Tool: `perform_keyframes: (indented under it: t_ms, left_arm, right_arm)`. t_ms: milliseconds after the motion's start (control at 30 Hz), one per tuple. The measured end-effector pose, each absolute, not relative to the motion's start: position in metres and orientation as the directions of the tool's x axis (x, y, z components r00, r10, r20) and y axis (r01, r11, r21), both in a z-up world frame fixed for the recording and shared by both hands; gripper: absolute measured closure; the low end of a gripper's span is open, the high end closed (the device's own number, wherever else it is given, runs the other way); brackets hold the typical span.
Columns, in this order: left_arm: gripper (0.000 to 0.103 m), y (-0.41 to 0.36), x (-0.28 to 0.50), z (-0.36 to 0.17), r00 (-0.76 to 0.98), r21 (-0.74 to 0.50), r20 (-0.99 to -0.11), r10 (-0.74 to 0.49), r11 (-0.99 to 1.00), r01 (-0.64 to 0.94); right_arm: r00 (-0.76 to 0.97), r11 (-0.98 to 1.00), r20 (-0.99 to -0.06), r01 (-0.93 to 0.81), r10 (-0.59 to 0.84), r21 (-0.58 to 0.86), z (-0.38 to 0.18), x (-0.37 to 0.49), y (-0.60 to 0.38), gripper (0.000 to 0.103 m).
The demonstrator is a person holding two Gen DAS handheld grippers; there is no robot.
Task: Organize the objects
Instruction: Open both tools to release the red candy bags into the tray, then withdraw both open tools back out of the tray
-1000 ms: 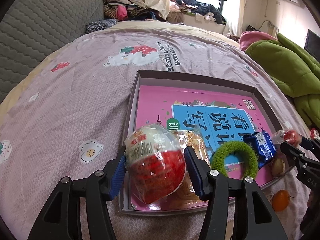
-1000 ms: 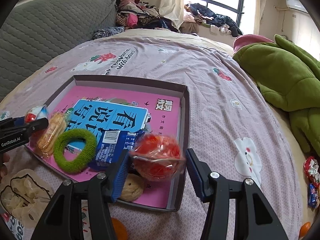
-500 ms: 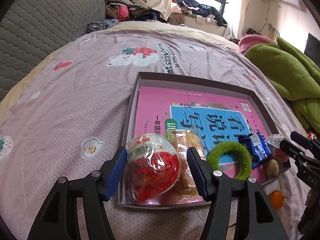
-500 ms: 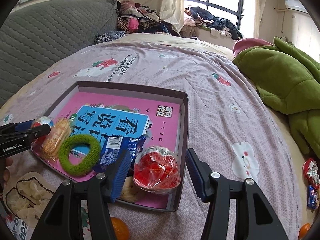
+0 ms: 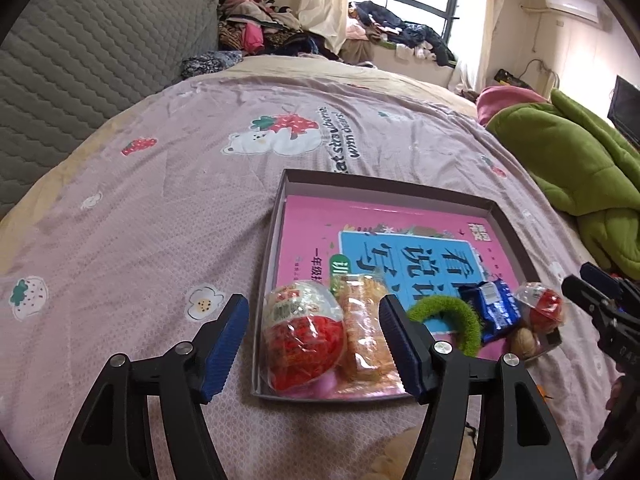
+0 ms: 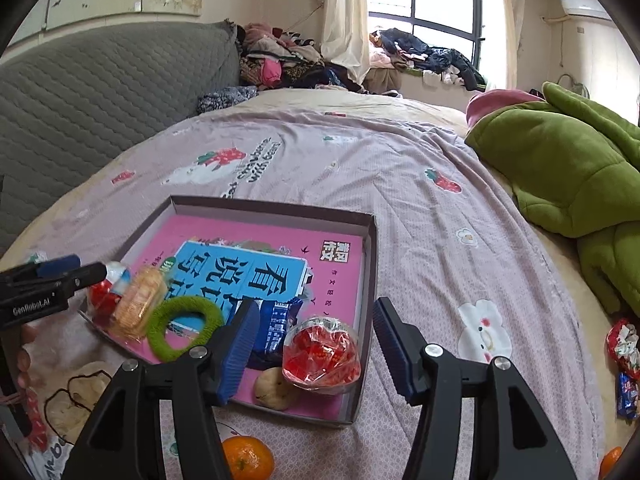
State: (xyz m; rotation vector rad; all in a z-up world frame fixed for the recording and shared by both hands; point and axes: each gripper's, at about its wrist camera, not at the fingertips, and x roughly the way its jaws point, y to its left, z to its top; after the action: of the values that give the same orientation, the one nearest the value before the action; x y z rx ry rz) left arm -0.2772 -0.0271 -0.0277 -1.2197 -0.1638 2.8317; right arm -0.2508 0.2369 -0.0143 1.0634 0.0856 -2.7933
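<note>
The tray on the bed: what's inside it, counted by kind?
Tray contents:
Red clear-wrapped snack cups: 2
Orange cracker pack: 1
Blue snack packet: 1
Green ring: 1
Walnut: 1
Pink book: 1
Total: 7

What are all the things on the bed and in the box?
box: one, grey, shallow, on the bedspread
book: one, pink and blue, flat in the box
big snack cup: one, red and white, box's near left corner
cracker pack: one, orange, beside the big cup
hair tie: one, green and fuzzy, on the book
blue packet: one, blue, right of the hair tie
small snack cup: one, red, box's near right corner
walnut: one, tan, beside the small cup
tangerine: one, orange, on the bedspread before the box
green blanket: one, bunched at the right
left gripper: black with blue pads, open, opening further
right gripper: same, open, opening further
</note>
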Motion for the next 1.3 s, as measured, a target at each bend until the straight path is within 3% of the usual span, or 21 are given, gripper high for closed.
perform_keyframes:
  t_ms: [367, 633, 1300]
  left_arm:
    - [0.034, -0.02, -0.244, 0.005, -0.724, -0.133, -0.68, 0.115, -0.991, -0.032]
    - [0.033, -0.003, -0.198, 0.045, -0.809, -0.075, -0.582, 0.083, -0.996, -0.048]
    - [0.033, 0.004, -0.128, 0.069, -0.831, -0.125, -0.538, 0.14, -0.989, -0.085]
  right_arm:
    - [-0.779, -0.983, -0.601, 0.163, -0.179, 0.082, 0.025, -0.228, 0.252, 0.044]
    - [-0.808, -0.973, -0.541, 0.201, -0.232, 0.117, 0.06, -0.195, 0.248, 0.044]
    - [-0.844, -0.967, -0.475, 0.239, -0.251, 0.085, 0.111, -0.103, 0.239, 0.039]
